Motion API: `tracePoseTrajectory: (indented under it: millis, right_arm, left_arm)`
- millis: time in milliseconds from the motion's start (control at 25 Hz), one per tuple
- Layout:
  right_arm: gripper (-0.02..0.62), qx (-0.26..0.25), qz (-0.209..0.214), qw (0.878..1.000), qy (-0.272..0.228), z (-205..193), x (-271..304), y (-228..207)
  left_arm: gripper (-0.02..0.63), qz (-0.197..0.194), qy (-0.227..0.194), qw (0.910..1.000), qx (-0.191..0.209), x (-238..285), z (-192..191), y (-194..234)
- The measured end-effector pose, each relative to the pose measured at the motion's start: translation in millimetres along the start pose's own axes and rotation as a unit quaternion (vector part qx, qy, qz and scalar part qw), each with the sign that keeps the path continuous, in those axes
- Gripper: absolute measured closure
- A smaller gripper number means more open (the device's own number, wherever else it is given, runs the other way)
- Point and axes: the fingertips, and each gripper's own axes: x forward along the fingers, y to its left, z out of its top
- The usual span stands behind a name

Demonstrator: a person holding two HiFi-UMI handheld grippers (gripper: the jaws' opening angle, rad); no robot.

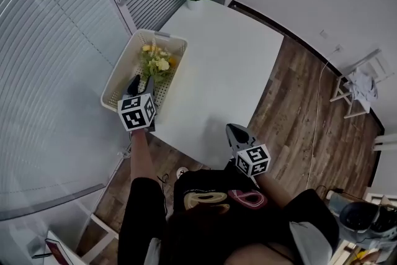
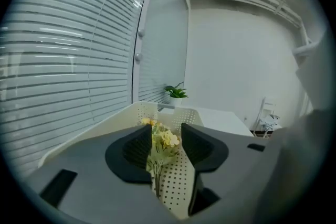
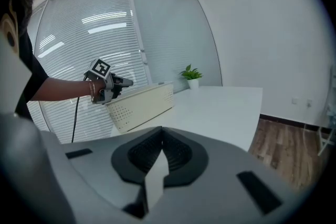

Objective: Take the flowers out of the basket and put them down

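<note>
At centre left, the left gripper [image 1: 141,80] hangs over the basket [image 1: 116,75] with jaws apart. The flowers [image 1: 157,62] lie inside just beyond them, seemingly untouched. Lower right of centre, the right gripper [image 1: 232,128] holds closed, empty jaws at the near edge of the white surface [image 1: 217,65].

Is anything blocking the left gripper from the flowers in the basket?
Nothing visible does. The left gripper is over the near end of the basket, fingers apart, and the flowers sit straight ahead inside it, with only open basket floor between them.
</note>
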Motion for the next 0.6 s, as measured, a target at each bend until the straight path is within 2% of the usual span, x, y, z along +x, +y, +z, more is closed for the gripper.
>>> tracePoseTrajectory:
  millis: [240, 440, 600]
  right_arm:
    - [0.584, 0.04, -0.011, 0.999, 0.005, 4.1, 4.5, -15.7]
    - [0.584, 0.048, -0.012, 0.999, 0.003, 11.6, 12.9, -21.9]
    - [0.584, 0.055, -0.011, 0.998, 0.005, 12.1, 17.8, -24.4]
  left_arm:
    - [0.423, -0.017, 0.025, 0.9994, 0.016, 32.0, -1.5, 3.0]
    - [0.423, -0.017, 0.052, 0.9983, 0.022, 58.5, -6.5, 7.1]
    - [0.401, -0.029, 0.115, 0.9925, 0.029, 72.3, -29.5, 7.1]
